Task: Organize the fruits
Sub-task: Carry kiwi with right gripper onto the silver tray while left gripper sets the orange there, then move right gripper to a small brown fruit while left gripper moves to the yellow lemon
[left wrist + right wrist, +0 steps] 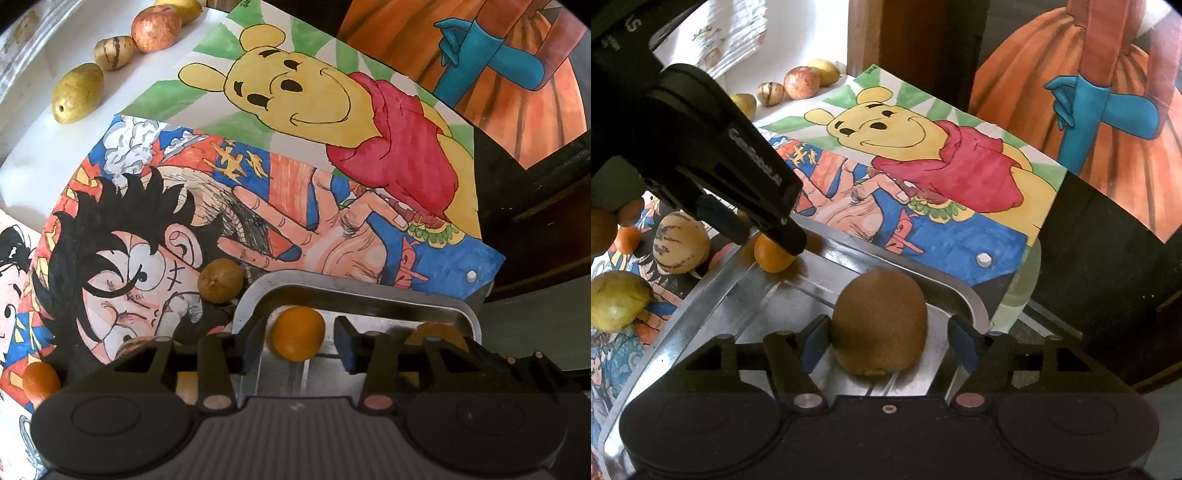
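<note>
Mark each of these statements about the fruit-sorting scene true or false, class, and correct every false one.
1. The kiwi lies in the metal tray. True.
2. The right gripper is clamped shut on the kiwi. False: its jaws stand open on either side of the fruit, with a gap showing on the right.
3. A small orange fruit sits between the open fingers of the left gripper, over the tray. True.
4. The red apple is inside the tray. False: it rests on the white surface at the back, in a row with other fruits.
5. The striped pale fruit sits outside the tray, on the cartoon drawings. True.
</note>
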The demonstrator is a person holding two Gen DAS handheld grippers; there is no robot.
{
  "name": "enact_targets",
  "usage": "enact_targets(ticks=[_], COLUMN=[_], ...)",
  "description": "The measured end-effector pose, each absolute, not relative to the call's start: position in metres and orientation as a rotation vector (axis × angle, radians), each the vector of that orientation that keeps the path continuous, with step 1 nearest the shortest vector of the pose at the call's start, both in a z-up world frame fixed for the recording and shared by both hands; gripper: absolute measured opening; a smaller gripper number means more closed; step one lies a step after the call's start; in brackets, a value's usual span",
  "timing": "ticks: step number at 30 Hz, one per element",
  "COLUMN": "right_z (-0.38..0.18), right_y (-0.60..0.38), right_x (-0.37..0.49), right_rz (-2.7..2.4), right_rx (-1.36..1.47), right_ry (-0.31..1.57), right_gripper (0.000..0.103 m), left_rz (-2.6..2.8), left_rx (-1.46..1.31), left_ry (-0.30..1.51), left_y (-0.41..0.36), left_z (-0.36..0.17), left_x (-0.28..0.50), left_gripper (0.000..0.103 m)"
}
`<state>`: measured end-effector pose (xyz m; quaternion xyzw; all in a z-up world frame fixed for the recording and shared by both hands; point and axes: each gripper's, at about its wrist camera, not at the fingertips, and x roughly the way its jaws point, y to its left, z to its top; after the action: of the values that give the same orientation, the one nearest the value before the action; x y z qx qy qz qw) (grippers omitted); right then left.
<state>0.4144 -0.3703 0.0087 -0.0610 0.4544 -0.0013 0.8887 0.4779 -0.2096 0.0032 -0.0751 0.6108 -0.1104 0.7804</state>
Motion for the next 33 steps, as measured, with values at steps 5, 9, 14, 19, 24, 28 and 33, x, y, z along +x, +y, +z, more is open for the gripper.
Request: enact_targets(ticks=[5,9,14,19,24,28,33], right_z=[0.021,0.034,0.052,0.069,0.083,0.086,0.086], right_y=[-0.37,-0.366,-0.352,-0.33,-0.298,-0.266,-0.224], right_x=[0.396,0.378,0.354,0.329,0.303,0.282,0.267], right_rz=[-0.033,-0.083,-0.152,-0.225,-0.262,-0.268,-0.247], right_rx=[-0.073,-0.023,0.044,0.079,0.108,0.121,0.123], right_ry=[0.927,0.914,0.898,0.893,0.887,0.899,0.93], right_gripper=[0.088,0.097,0.102,0.102,0.102,0.102,0.102], left_rz=[-0.239,-0.248,-0.249,-0.246,-0.273,-0.283,-0.293], left_rx=[-0.181,-0.193,-0.171,-0.092,-0.022,0.024,0.062], left_ry=[1.311,1.292,1.248,1.204,1.162,1.139,1.13], left_y=[-0.204,-0.193,-0.174,-0.156,-0.131,-0.103,-0.058], left_z=[0.014,0.03,0.049,0.062,0.076,0.087,0.096], left_x=[0.472,0.464,0.448,0.425,0.394,0.368,0.335], left_gripper=[0.064,0.084,0.098,0.101,0.102,0.102,0.102])
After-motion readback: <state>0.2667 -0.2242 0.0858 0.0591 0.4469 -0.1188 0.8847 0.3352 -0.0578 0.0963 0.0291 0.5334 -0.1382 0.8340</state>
